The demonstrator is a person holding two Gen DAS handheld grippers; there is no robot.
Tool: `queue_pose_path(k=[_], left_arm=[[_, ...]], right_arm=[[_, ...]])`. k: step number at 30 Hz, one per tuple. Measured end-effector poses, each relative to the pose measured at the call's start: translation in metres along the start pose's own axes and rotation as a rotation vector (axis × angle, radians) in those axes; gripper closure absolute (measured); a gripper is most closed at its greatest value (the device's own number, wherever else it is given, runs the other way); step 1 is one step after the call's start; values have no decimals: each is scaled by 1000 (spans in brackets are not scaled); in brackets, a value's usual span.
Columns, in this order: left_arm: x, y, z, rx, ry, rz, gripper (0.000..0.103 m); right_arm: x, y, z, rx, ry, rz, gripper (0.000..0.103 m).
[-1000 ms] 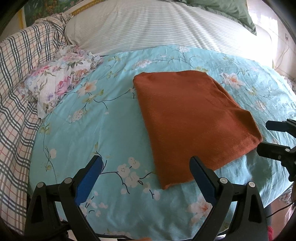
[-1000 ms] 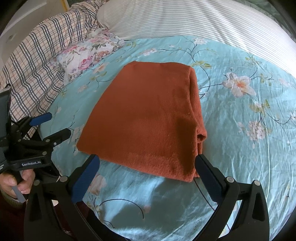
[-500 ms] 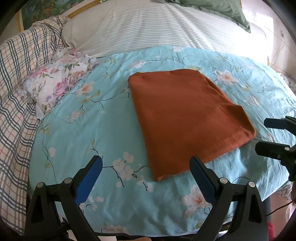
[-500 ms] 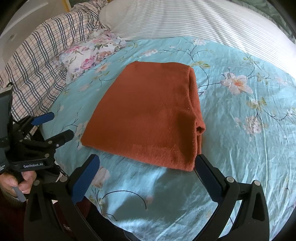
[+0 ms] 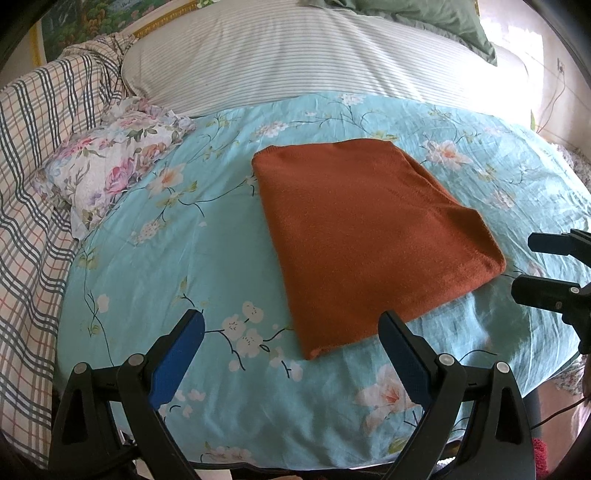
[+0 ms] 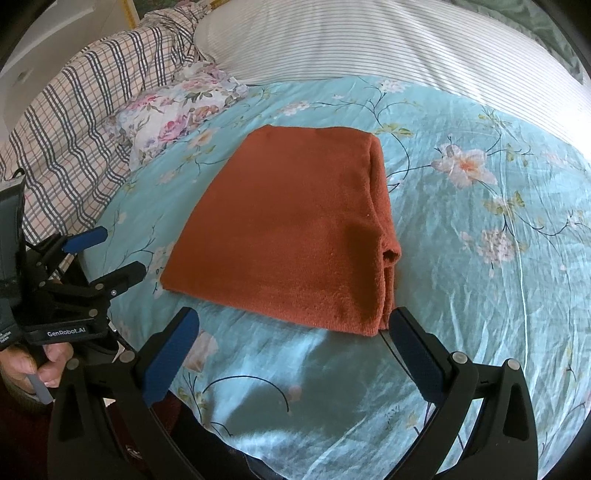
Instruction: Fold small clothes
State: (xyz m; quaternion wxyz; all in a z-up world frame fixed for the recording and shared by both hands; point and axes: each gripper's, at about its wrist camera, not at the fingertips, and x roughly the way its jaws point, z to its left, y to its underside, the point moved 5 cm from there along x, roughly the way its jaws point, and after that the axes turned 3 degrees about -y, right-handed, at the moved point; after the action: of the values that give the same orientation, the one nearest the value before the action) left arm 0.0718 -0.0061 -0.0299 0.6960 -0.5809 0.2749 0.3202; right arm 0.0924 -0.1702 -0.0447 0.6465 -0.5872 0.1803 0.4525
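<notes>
A rust-orange garment (image 5: 362, 236) lies folded into a neat rectangle on the turquoise floral sheet (image 5: 155, 266). It also shows in the right wrist view (image 6: 291, 229), with its stacked folded edges at the right side. My left gripper (image 5: 291, 325) is open and empty, held back from the garment's near corner. My right gripper (image 6: 295, 325) is open and empty, just short of the garment's near edge. Each gripper shows in the other's view: the right gripper (image 5: 524, 266) at the right edge, the left gripper (image 6: 114, 254) at the left edge.
A floral-print cloth (image 5: 110, 166) lies crumpled at the sheet's left. A plaid blanket (image 5: 33, 155) covers the far left. A striped white pillow (image 5: 295, 59) lies behind, with a green pillow (image 5: 424, 14) at the back. The sheet's near edge (image 5: 332, 458) drops off in front.
Both grippers have drawn back and up from the folded garment, which now sits farther off in both views. The garment has not moved. Both grippers stay open.
</notes>
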Motion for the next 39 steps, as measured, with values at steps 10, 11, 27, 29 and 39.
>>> queue_pose_path(k=[10,11,27,29,39], left_arm=[[0,-1,-3,3,-5,1,7],[0,-1,-3,4,-6,1,7],[2,-2,-3,2,0,5,7],[2,-2,-3,2,0,5,7],[3,-2,-4,0,0,6,7]], right_arm=[[1,0,0,8,2,1,1],[1,0,0,7,0,2,1],[1,1,9,15,1,1,1],[1,1,10,15,0,1,1],[1,2,12,19,3,0,1]])
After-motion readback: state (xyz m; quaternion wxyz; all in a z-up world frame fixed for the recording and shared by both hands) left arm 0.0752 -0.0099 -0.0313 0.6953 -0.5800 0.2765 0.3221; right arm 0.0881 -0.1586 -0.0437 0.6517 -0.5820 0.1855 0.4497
